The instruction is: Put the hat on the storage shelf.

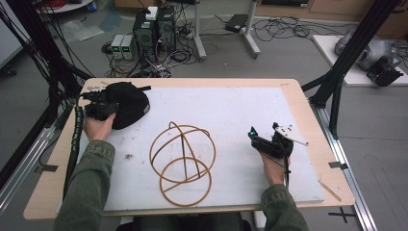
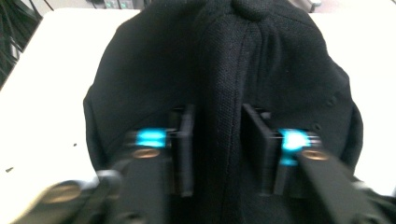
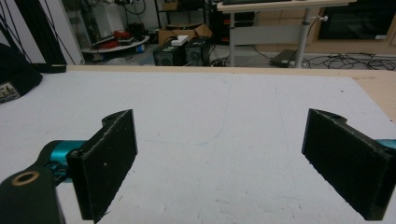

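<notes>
left tool [image 2: 217,149]: clenched on a fold of the black cap [image 2: 224,74]
right tool [image 3: 219,163]: released, idle
risk: thin fabric pinch may slip when lifted

The high view looked forward and down over the whole table [image 1: 308,103] from the person's side. The left gripper view sat close against the black cap [image 2: 219,70]. The right gripper view looked low across the table, sharing that cap at its left edge.
</notes>
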A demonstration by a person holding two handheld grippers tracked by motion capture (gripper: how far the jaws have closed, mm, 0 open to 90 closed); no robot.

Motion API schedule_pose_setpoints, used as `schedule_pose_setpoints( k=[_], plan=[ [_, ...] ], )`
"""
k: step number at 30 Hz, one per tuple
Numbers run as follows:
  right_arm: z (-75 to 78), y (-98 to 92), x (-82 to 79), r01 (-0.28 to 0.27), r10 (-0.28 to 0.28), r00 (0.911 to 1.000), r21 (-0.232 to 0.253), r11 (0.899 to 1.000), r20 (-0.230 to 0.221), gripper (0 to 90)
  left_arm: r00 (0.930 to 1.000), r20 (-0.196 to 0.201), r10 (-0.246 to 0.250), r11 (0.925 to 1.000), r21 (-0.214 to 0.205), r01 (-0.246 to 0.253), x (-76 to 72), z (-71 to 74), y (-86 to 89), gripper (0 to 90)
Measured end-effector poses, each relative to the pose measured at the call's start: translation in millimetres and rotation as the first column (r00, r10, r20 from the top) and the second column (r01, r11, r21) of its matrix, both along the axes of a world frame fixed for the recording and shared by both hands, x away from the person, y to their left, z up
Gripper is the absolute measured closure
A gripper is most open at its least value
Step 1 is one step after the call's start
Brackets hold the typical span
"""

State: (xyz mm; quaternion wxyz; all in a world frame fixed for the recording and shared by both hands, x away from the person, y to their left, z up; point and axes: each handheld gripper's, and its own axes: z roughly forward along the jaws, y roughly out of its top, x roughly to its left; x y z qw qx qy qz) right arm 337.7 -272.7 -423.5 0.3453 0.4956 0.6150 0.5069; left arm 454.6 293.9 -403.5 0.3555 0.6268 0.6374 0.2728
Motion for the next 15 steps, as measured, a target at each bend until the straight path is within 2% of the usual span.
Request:
schedule_pose_setpoints(
  k=[1, 2, 3, 10, 15],
  plan=[
    [-0.2, 0.0, 0.1, 0.0, 0.0, 1.0, -0.005, 1.0, 0.004, 9.4, 1.0, 0.001, 0.007, 0.9998, -0.02, -0.007, -0.4, 0.0, 1.1, 78.9],
    [-0.2, 0.0, 0.1, 0.0, 0.0, 1.0, -0.005, 1.0, 0.004, 9.4, 1.0, 0.001, 0.007, 0.9998, -0.02, -0.007, -0.4, 0.0, 1.1, 81.3],
    [-0.1, 0.5, -0.2, 0.003, -0.002, 1.0, -0.012, 1.0, 0.008, 9.4, 0.9999, 0.008, 0.012, 0.9991, -0.042, -0.011, -1.4, -0.2, 3.0, 83.6],
    [-0.5, 1.2, -0.1, 0.0, 0.0, 0.9999, -0.016, 1.0, 0.013, 9.4, 1.0, -0.002, 0.008, 0.9989, -0.047, -0.008, -3.9, 1.2, 2.0, 86.2],
    [0.0, 0.3, -1.1, 0.009, -0.009, 0.9998, -0.01, 1.0, 0.016, 9.4, 0.9998, 0.018, -0.003, 0.9995, -0.032, 0.004, -7.0, 3.5, 0.3, 86.2]
  ],
)
